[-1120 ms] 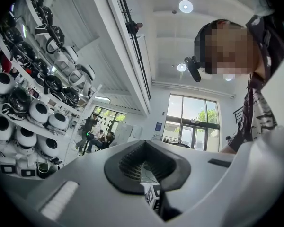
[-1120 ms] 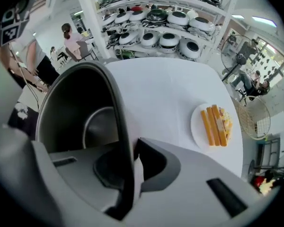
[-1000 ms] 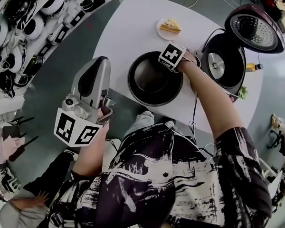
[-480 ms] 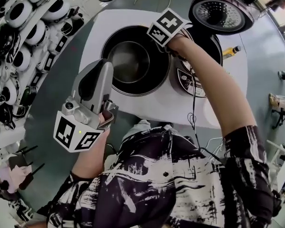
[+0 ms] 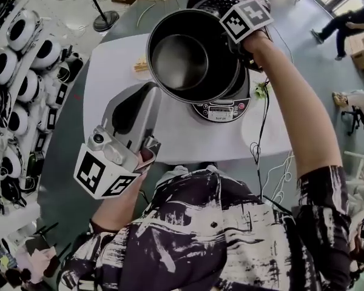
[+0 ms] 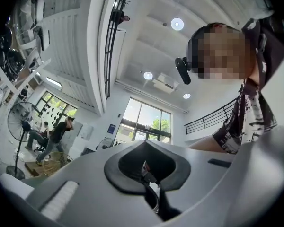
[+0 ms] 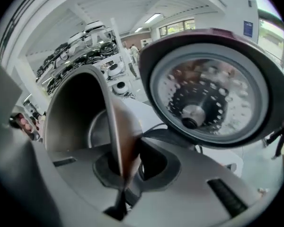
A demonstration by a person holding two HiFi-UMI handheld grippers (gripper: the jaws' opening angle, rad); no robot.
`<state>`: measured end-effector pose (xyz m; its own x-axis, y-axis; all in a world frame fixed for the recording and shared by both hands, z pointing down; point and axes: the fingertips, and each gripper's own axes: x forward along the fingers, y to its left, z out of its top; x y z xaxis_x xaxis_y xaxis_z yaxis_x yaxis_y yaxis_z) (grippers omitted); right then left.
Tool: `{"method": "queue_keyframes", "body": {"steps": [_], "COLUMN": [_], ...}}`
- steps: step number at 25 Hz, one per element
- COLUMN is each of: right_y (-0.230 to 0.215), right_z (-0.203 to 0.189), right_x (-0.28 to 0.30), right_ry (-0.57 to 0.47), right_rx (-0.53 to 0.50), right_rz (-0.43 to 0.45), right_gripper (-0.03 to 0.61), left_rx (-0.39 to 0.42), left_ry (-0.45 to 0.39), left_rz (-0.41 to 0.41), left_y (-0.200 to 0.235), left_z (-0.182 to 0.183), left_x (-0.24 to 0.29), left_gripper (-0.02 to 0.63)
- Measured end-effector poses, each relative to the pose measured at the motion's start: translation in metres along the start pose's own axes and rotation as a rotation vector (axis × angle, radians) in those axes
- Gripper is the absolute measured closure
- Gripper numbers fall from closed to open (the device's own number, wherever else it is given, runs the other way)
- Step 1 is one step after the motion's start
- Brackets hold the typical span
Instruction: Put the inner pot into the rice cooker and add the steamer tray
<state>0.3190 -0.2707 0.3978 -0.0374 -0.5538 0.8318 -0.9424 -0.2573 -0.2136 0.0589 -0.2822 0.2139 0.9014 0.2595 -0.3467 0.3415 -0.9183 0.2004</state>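
Observation:
The dark metal inner pot [image 5: 191,56] hangs in the air over the open rice cooker [image 5: 221,105], hiding most of the cooker's well. My right gripper [image 5: 238,40] is shut on the pot's right rim; in the right gripper view the pot wall [image 7: 111,126] runs between the jaws of my right gripper [image 7: 123,169], with the cooker's raised lid [image 7: 213,89] behind. My left gripper [image 5: 133,111] hovers at the table's near left edge with nothing in it. In the left gripper view it points up at ceiling and windows, and my left gripper [image 6: 149,174] looks shut.
The cooker stands on a white table [image 5: 176,135], control panel toward me. A small plate of food [image 5: 139,66] peeks out left of the pot. Shelves of rice cookers [image 5: 18,59] line the left wall. A fan stand [image 5: 100,18] is on the floor beyond.
The right gripper lifted the inner pot off the table and carried it up and right, over the cooker. The left gripper rose a little and tilted upward.

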Motion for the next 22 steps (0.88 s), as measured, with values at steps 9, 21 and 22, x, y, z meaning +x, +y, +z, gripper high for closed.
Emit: {"method": "queue_keyframes", "body": {"steps": [9, 21, 22], "right_y": [-0.103, -0.134, -0.136], "right_z": [-0.093, -0.137, -0.137], "right_x": [-0.023, 0.023, 0.026], "right_ry": [0.018, 0.094, 0.101], "right_rx": [0.251, 0.321, 0.315], "right_rz": [-0.123, -0.227, -0.240], "right_gripper": [0.572, 0.571, 0.571], "left_rx": [-0.023, -0.022, -0.021], "left_ry": [0.041, 0.071, 0.072], "left_rz": [-0.058, 0.018, 0.025], "left_y": [-0.021, -0.007, -0.005], "left_z": [-0.017, -0.028, -0.029], "left_x": [0.043, 0.032, 0.030], "left_gripper": [0.609, 0.609, 0.609]}}
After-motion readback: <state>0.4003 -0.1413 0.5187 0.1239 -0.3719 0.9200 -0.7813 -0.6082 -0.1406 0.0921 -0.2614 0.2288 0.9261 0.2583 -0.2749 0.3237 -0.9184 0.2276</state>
